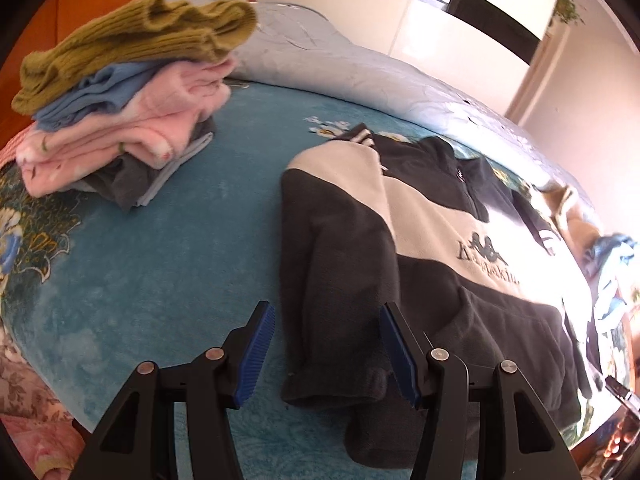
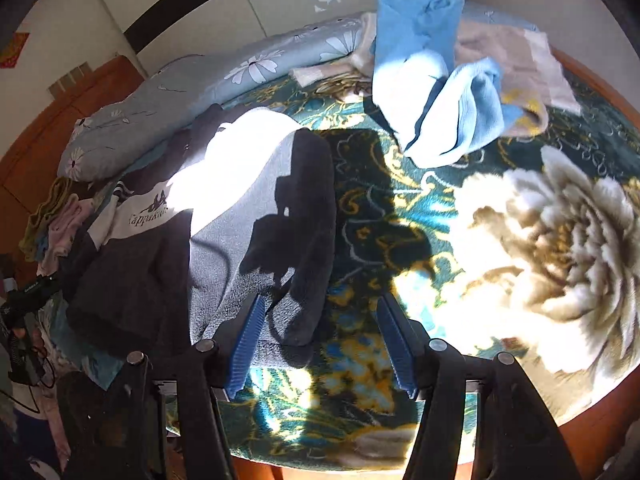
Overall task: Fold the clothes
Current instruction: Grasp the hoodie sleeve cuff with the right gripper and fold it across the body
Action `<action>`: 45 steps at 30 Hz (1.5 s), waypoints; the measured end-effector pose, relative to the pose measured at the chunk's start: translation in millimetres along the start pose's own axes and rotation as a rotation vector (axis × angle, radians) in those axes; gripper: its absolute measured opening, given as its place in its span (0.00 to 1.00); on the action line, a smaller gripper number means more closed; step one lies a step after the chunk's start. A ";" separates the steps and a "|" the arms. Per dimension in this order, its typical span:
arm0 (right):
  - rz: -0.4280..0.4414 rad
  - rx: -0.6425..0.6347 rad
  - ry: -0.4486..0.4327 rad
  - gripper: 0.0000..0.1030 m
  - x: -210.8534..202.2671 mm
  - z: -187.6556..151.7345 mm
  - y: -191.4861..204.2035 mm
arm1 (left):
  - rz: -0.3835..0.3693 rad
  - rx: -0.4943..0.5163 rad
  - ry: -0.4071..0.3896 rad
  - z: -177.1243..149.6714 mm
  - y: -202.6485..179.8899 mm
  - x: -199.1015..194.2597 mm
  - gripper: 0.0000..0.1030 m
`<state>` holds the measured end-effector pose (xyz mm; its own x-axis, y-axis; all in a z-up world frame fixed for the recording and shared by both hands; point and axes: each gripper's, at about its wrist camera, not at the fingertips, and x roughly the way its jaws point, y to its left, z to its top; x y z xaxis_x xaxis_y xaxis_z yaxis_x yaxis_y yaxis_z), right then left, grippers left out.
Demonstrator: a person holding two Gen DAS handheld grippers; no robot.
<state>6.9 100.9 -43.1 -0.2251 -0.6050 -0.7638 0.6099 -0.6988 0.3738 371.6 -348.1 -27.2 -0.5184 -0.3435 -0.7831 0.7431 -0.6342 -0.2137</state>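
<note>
at your nine to ten o'clock in the left wrist view, a stack of folded clothes (image 1: 120,120) is sitting on the teal blanket (image 1: 180,260), with an olive knit sweater (image 1: 132,40) lying on top, a blue piece and a pink fleece piece under it, and grey pieces at the bottom. behind the stack, running toward twelve and one o'clock, a pale blue floral quilt (image 1: 340,64) is lying bunched along the far side of the bed. your left gripper (image 1: 326,354) is hanging released, its blue pads apart and pressing on nothing, with the cuff end of the dark sleeve lying below and between them. the black and white sweatshirt (image 1: 440,240) is spreading flat on the blanket from the centre toward your three o'clock, logo facing up. in the right wrist view the same sweatshirt (image 2: 224,216) is lying at nine to eleven o'clock, half in hard sunlight, its right sleeve running down to your right gripper (image 2: 320,344), which is also standing released, pads apart; whether the left pad is touching the sleeve end you cannot tell. at twelve to one o'clock a light blue garment (image 2: 432,92) is lying crumpled over a beige one (image 2: 516,56), well apart from the sweatshirt. at three o'clock a large cream flower print (image 2: 560,248) is showing on the blanket.
</note>
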 end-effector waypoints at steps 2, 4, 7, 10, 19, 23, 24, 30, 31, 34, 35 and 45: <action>0.057 0.048 0.000 0.59 12.9 -5.1 0.2 | 0.007 0.011 0.006 0.0 -4.4 -2.2 0.57; 0.080 0.069 0.003 0.59 24.5 -5.9 4.0 | 0.005 0.007 -0.007 0.5 -5.0 -7.1 0.57; 0.088 0.048 0.002 0.19 30.2 5.8 13.4 | 0.004 -0.003 -0.023 0.0 -1.8 -11.1 0.57; 0.025 -0.048 -0.015 0.14 16.2 39.4 24.4 | 0.011 -0.019 -0.010 -0.2 5.5 -7.1 0.57; -0.516 -0.186 -0.269 0.14 -53.6 203.6 -5.4 | -0.028 -0.052 0.030 -4.1 18.3 16.4 0.57; -0.582 -0.201 -0.212 0.16 -12.0 220.2 -4.0 | -0.053 -0.047 0.055 -7.9 17.4 27.1 0.57; -0.583 -0.216 -0.207 0.18 -3.9 218.2 -0.6 | -0.057 -0.044 0.057 -8.7 17.1 26.7 0.57; -0.630 -0.376 -0.225 0.49 0.0 202.9 31.9 | -0.066 -0.015 0.048 -13.3 13.7 16.4 0.57; -0.634 -0.399 -0.237 0.56 -7.0 201.5 35.7 | -0.068 -0.010 0.043 -14.4 13.4 13.0 0.57; -0.640 -0.388 -0.305 0.60 -37.7 201.9 38.4 | -0.094 -0.014 0.025 -17.4 12.3 3.8 0.57; -0.637 -0.358 -0.335 0.62 -49.0 202.5 37.9 | -0.108 -0.013 0.022 -18.4 10.8 1.9 0.57; -0.356 -0.395 -0.375 0.67 -49.2 164.2 103.8 | -0.081 0.003 0.049 -21.6 0.5 21.3 0.37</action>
<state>-43.5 -4.5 119.7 -0.6713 -0.5045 -0.5431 0.6666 -0.7312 -0.1447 370.0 -340.7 -56.6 -0.5556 -0.2567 -0.7908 0.6983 -0.6604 -0.2762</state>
